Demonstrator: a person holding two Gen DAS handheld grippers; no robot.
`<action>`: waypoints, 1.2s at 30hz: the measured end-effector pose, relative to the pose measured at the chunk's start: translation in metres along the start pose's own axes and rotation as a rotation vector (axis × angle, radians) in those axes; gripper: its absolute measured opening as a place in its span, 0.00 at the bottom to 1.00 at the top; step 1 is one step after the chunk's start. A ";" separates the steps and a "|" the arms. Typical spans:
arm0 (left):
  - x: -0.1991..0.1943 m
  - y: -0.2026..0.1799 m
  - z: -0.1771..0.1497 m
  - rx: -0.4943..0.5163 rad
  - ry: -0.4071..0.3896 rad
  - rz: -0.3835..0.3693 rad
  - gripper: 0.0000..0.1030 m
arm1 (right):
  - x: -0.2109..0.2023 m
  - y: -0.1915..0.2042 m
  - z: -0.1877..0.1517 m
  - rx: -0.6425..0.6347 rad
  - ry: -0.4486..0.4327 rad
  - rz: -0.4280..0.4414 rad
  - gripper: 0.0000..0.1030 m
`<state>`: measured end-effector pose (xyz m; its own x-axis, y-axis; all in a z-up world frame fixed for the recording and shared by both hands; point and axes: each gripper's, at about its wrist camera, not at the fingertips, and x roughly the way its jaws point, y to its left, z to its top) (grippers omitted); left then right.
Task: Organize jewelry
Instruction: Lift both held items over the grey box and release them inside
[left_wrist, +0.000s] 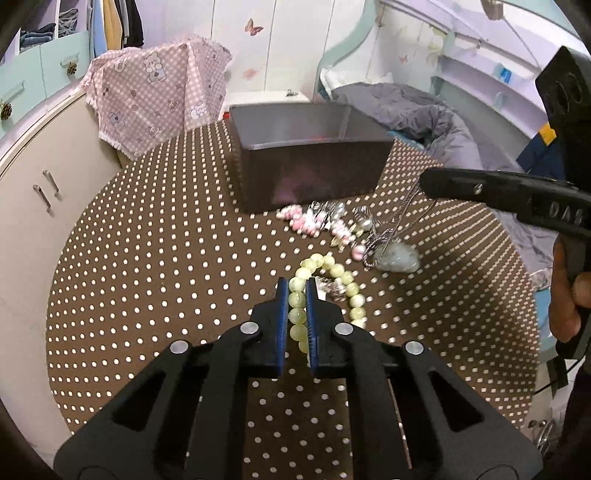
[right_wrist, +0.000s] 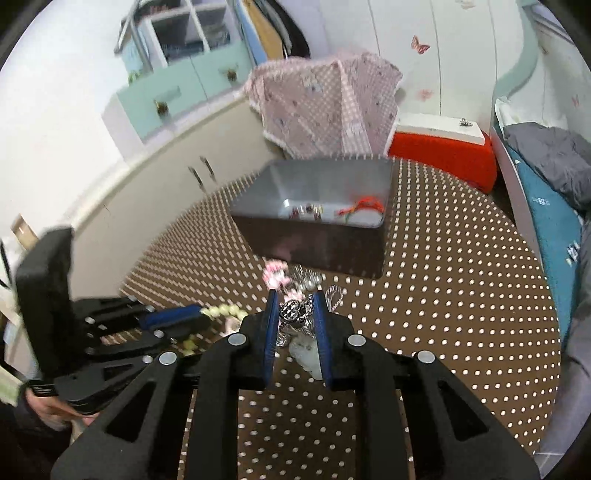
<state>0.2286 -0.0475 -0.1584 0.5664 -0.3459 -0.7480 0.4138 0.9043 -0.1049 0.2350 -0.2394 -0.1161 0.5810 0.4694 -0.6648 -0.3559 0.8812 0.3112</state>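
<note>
My left gripper (left_wrist: 296, 285) is shut on a pale green bead bracelet (left_wrist: 341, 275) lying on the polka-dot table (left_wrist: 166, 258). My right gripper (right_wrist: 295, 299) is shut on a silver chain (right_wrist: 293, 310); in the left wrist view the chain (left_wrist: 397, 221) hangs from it down to a pale jade pendant (left_wrist: 399, 256) on the table. A pink bead bracelet and silver pieces (left_wrist: 325, 219) lie in front of the dark box (left_wrist: 310, 166). The box (right_wrist: 317, 221) holds a red cord bracelet (right_wrist: 364, 205) and other small pieces.
A pink checked cloth (left_wrist: 155, 96) is draped behind the table at the left. A red and white container (right_wrist: 439, 147) stands behind the box. A bed with a grey quilt (left_wrist: 424, 110) lies to the right. Cabinets (left_wrist: 37, 206) stand at the left.
</note>
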 end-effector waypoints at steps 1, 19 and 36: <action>-0.005 -0.001 0.002 0.003 -0.011 -0.003 0.09 | -0.005 -0.001 0.002 0.008 -0.011 0.011 0.17; -0.087 0.003 0.045 0.025 -0.202 -0.088 0.09 | -0.087 0.015 0.053 -0.017 -0.227 0.083 0.17; -0.102 0.016 0.136 0.010 -0.336 -0.100 0.09 | -0.110 0.042 0.146 -0.130 -0.382 0.060 0.17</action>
<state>0.2743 -0.0322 0.0059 0.7253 -0.4970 -0.4764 0.4851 0.8599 -0.1586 0.2630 -0.2457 0.0690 0.7779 0.5281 -0.3406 -0.4724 0.8488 0.2373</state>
